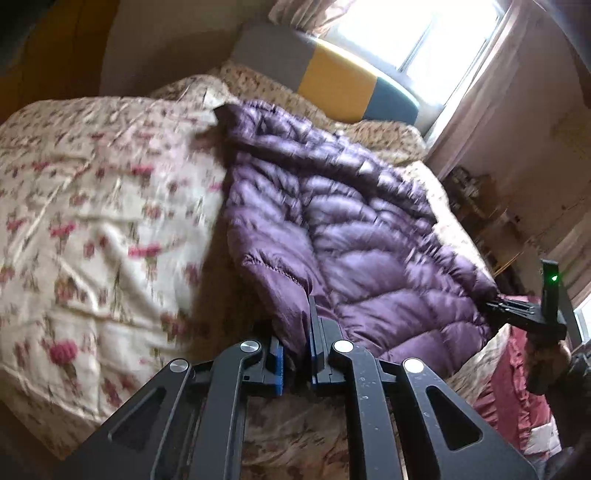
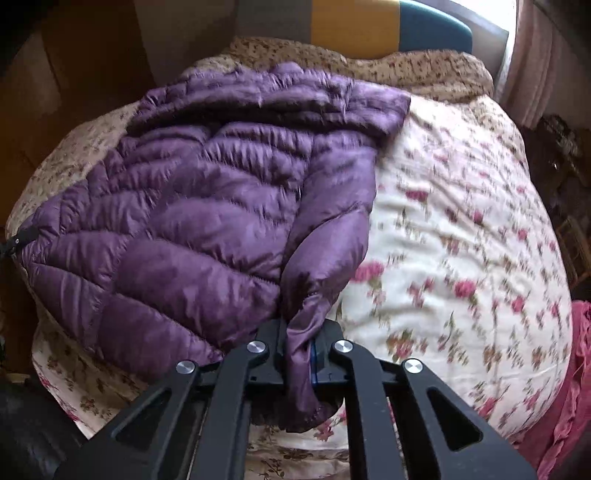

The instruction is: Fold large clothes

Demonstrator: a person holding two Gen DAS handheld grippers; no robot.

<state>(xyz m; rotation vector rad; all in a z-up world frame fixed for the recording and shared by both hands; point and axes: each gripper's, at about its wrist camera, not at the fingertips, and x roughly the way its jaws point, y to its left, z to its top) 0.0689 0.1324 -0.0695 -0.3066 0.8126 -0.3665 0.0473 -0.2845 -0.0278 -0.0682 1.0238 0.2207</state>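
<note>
A purple quilted puffer jacket [image 1: 343, 221] lies spread on a bed [image 1: 92, 206], its long axis running from the near edge, where both grippers hold it, away toward the headboard [image 1: 332, 77] and the window [image 1: 417, 33]. The left gripper [image 1: 295, 325] has its jaws closed narrow on the jacket's near hem, the fabric pinched between blue pads [image 1: 277, 365]. The right gripper [image 2: 299, 339] has its jaws clamped on a bunched fold of shiny cloth that hangs down through them; from the left wrist view it [image 1: 517, 314] shows at the jacket's far corner, partly cut off by the picture's edge. The jacket's shell is glossy, stitched in curved padded channels. The bedspread [image 2: 461, 240] is cream with pink roses, creased and smeared by motion blur. The objects in the dark corner by the curtain [image 1: 476, 122] cannot be made out.
</note>
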